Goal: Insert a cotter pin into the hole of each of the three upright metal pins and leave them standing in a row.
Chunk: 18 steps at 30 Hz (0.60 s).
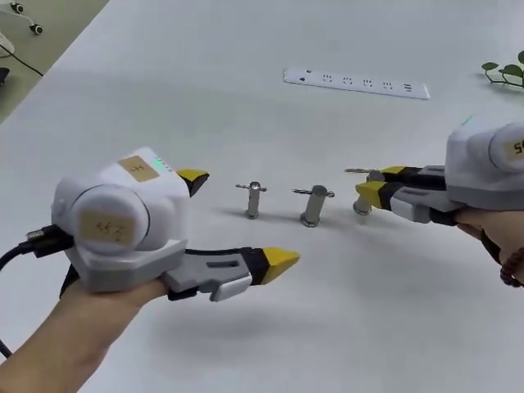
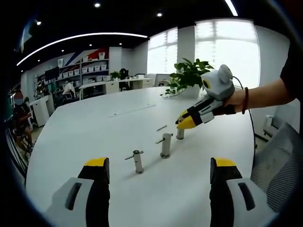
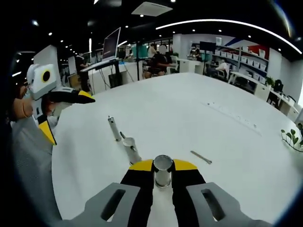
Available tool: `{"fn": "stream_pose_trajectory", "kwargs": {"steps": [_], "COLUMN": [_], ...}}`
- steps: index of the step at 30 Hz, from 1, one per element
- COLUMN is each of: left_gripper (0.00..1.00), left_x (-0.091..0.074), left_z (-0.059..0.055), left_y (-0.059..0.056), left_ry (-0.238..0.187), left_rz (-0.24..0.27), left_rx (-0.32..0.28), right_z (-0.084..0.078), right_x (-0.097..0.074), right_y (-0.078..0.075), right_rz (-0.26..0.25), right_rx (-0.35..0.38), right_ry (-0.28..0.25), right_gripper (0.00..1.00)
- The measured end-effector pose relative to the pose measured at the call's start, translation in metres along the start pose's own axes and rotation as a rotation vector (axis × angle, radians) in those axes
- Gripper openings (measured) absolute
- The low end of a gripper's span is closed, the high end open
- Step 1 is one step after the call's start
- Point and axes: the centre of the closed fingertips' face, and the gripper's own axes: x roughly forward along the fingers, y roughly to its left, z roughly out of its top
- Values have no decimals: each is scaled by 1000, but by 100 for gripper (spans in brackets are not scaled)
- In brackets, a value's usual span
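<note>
pin (image 3: 162,177) upright, clamped in right tongs (image 3: 163,166) (long axis vertical)

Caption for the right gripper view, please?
Right gripper clamps a metal pin; a loose cotter pin lies beside it.

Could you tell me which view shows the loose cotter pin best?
The right gripper view: the loose cotter pin lies close and unobstructed on the table. The left gripper view shows it small and distant; the head view shows a faint sliver.
</note>
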Motion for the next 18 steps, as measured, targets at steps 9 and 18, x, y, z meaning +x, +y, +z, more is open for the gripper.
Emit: {"fn": "stream_pose_trajectory", "kwargs": {"steps": [9,18], "left_gripper": [86,85], "left_x": [0,0], "left_z": [1,3], "left_y": [2,2], "left_ry": [-4,-12], "left_rz": [6,7], "left_rx": [-3,5], "right_z": [-13,-20], "right_x": [-4,-6], "right_y": [18,37], "right_rz": [4,-2], "right_rx": [32,53], "right_ry": [17,20], "right_gripper": [8,8]}}
